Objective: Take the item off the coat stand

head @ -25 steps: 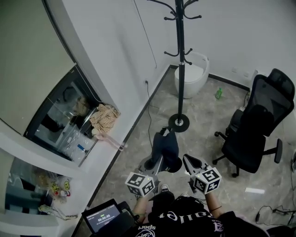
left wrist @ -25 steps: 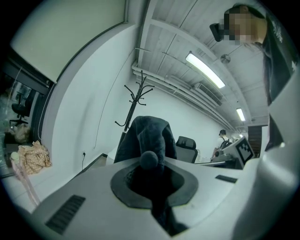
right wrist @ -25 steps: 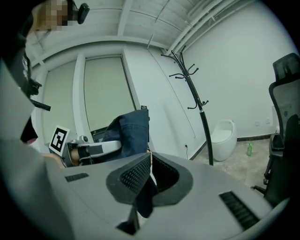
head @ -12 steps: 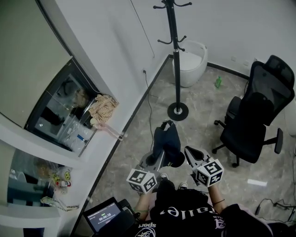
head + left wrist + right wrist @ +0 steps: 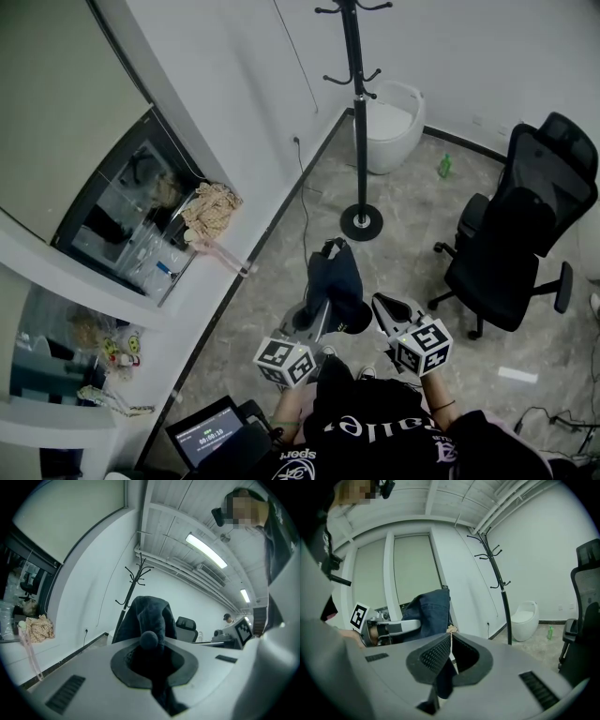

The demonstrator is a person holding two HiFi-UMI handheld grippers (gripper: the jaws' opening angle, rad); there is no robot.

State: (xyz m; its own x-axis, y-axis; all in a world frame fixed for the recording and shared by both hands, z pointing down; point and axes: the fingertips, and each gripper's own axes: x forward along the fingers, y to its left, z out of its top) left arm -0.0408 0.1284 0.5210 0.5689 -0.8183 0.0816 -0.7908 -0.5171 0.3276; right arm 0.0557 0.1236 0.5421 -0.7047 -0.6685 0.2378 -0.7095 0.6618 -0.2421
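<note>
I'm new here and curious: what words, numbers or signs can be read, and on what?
"sport": white print, upside down, on the person's black shirt.
Larger white print beside it: unclear.
Digits on the small dark screen: too small.
Black-and-white square markers on the two marker cubes: no words.

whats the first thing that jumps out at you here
A dark blue garment hangs mid-room, pinched in the shut left gripper just in front of the person. Behind it, by the white wall, the black coat stand rises with bare hooks. A big black office chair fills the right side of the floor.
</note>
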